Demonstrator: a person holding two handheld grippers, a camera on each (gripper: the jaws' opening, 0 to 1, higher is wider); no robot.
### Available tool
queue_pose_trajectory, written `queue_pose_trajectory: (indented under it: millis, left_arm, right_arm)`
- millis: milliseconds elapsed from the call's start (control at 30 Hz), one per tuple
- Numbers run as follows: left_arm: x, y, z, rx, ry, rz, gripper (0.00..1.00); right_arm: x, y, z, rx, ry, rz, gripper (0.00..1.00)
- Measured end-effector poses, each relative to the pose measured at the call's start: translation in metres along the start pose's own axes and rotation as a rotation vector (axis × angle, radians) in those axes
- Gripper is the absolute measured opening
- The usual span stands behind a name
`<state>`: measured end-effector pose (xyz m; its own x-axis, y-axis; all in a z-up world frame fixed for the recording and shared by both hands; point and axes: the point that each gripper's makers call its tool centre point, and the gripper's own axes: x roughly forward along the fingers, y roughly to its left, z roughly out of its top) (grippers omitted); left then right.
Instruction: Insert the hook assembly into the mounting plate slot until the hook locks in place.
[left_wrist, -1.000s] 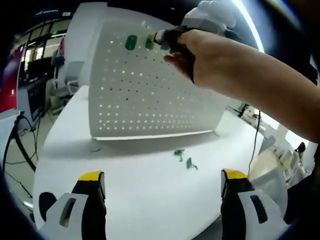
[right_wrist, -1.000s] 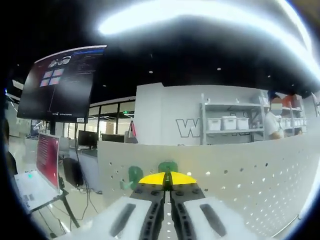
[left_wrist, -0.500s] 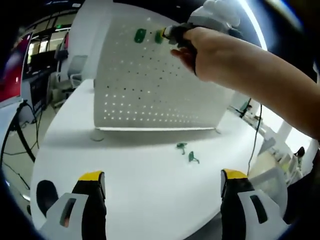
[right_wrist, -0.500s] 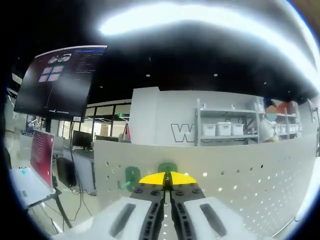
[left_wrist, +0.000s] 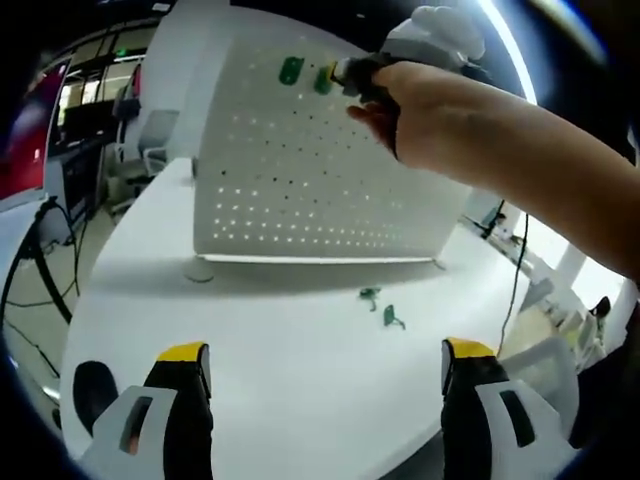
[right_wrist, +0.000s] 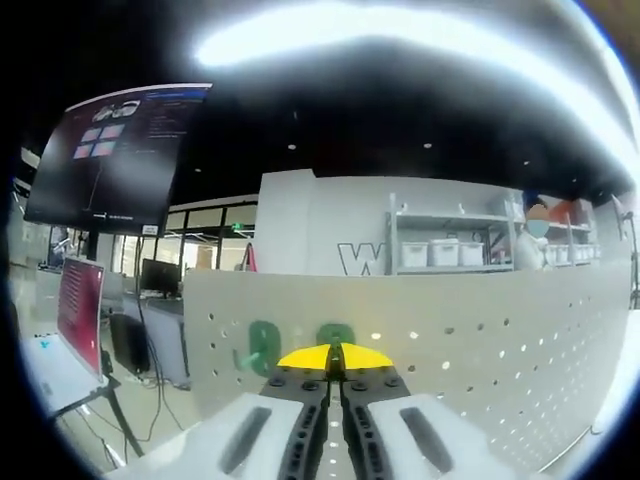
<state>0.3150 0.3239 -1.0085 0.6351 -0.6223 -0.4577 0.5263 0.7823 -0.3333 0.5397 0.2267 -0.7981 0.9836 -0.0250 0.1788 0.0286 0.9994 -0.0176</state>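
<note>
A white perforated mounting plate (left_wrist: 320, 160) stands upright on the white table (left_wrist: 270, 350). Near its top edge one green hook (left_wrist: 291, 70) sits in the plate. My right gripper (left_wrist: 340, 76), held by a hand, is shut on a second green hook (left_wrist: 323, 79) pressed against the plate beside the first. In the right gripper view the yellow-tipped jaws (right_wrist: 333, 357) are closed on that hook (right_wrist: 336, 333), with the other hook (right_wrist: 262, 343) to its left. Two spare green hooks (left_wrist: 383, 307) lie on the table. My left gripper (left_wrist: 325, 365) hangs open above the table, holding nothing.
A person's forearm (left_wrist: 520, 170) reaches in from the right in the left gripper view. Office chairs and desks (left_wrist: 140, 140) stand beyond the table's left edge. In the right gripper view a wall screen (right_wrist: 110, 160), shelves with bins (right_wrist: 450, 255) and a person (right_wrist: 530, 240) lie behind the plate.
The left gripper view has shifted slightly, so the plate sits a little further right and higher. My right gripper stays shut on the hook at the plate's top edge.
</note>
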Motion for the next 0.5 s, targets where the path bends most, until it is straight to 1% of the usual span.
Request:
queue_pose_trajectory:
  millis: [167,267,300,333,400,433,467,500]
  left_arm:
    - [0.001,0.000,-0.002,-0.005,0.006,-0.006,0.97]
    - [0.003,-0.001,-0.001,0.000,0.008,-0.007,0.97]
    - [0.003,-0.002,0.000,0.000,0.007,-0.008,0.97]
    - [0.003,-0.002,0.001,-0.001,0.006,-0.009,0.97]
    - [0.004,-0.004,0.002,-0.018,0.007,-0.018,0.98]
    - [0.005,-0.005,0.003,-0.024,0.001,-0.020,0.98]
    - [0.005,-0.005,0.003,-0.026,0.002,-0.021,0.98]
    - [0.005,-0.006,0.003,-0.025,0.003,-0.021,0.98]
  right_arm:
    - [0.000,0.001,-0.002,-0.005,0.006,-0.006,0.00]
    - [0.002,0.001,-0.002,-0.014,0.015,0.005,0.00]
    - [0.002,0.001,-0.002,-0.005,0.020,0.014,0.00]
    - [0.002,0.001,-0.003,0.011,0.030,0.023,0.01]
    - [0.003,0.005,-0.004,0.039,0.043,0.045,0.07]
    - [0.003,0.008,-0.003,0.036,0.042,0.055,0.10]
    - [0.003,0.008,-0.001,0.039,0.034,0.056,0.11]
    - [0.001,0.011,0.003,0.041,0.026,0.074,0.11]
